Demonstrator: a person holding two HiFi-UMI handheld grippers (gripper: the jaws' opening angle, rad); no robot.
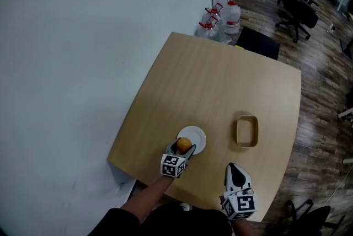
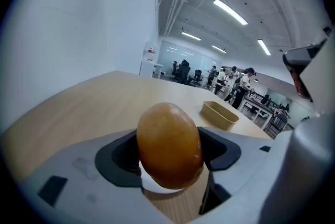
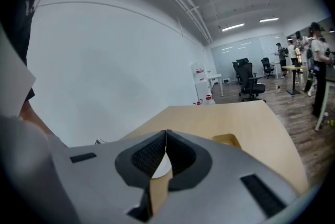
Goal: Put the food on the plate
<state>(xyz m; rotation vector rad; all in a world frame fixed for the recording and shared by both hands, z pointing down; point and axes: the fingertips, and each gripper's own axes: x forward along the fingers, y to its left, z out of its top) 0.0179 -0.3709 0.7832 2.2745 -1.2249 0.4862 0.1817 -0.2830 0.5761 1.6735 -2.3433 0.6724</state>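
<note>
Sitting between the jaws of the left gripper (image 1: 184, 148), which are clamped on it from both sides, the food (image 1: 184, 144) is a smooth, orange-brown, egg-shaped lump held over the near edge of the white plate (image 1: 198, 135). It looks firm and light, with a glossy skin that could slip. The hold across its broad middle, where the pads cup it, therefore seems the safest one, and a hard squeeze might bruise or crack it. Whether it touches the plate or hangs just above cannot be told. The plate stands near the front edge of the wooden table (image 1: 220, 75), with a tan tray (image 1: 237, 131) apart to its right. The right gripper (image 1: 233, 166) hovers at the table's front edge.

The left gripper view shows the grip close up: dark pads on either side of the food and a sliver of white plate beneath it, which the head view cannot resolve. Only the head view shows how food, plate and tray lie together. The right gripper view shows that gripper's jaws pressed together on nothing.
</note>
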